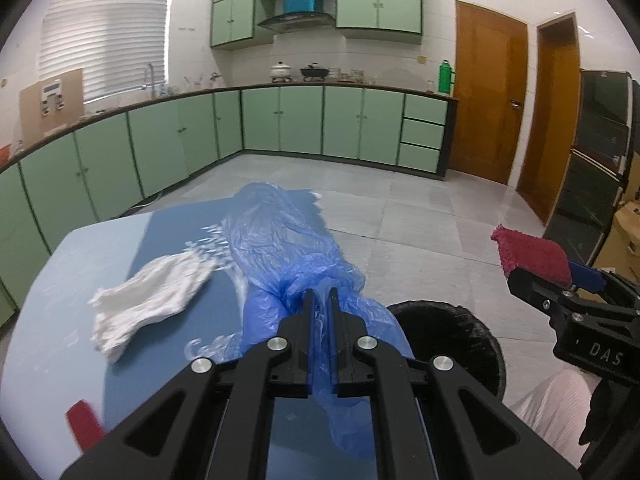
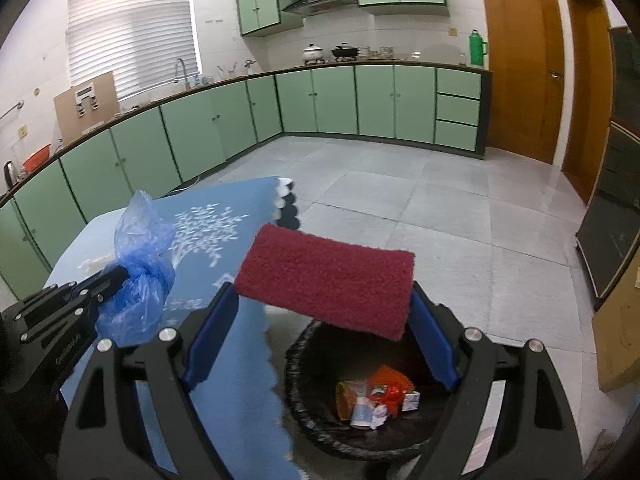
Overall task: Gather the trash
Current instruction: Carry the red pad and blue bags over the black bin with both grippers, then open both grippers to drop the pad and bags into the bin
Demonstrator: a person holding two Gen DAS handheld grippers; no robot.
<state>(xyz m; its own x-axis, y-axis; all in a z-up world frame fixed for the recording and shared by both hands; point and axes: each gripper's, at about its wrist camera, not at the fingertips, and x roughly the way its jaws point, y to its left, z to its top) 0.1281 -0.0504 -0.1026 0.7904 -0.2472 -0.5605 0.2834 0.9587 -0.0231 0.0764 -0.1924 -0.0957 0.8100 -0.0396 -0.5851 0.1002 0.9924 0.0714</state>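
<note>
Crimson scouring pad [image 2: 326, 278] sits clamped in your right gripper [image 2: 320, 312] above the black-lined bin [image 2: 304, 412]—release next; left gripper [image 1: 321, 300], pinched shut on crumpled blue plastic bag [image 1: 276, 236], follows.

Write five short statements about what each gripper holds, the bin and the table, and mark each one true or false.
1. The left gripper is shut on the blue plastic bag. True.
2. The right gripper holds a white cloth. False: it grips a red scouring pad between its blue pads.
3. The black bin has nothing in it. False: wrappers and scraps of paper lie at the bottom.
4. A white crumpled tissue lies on the table, apart from both grippers. True.
5. The red pad hangs above the bin's opening. True, as the right wrist view shows it.
</note>
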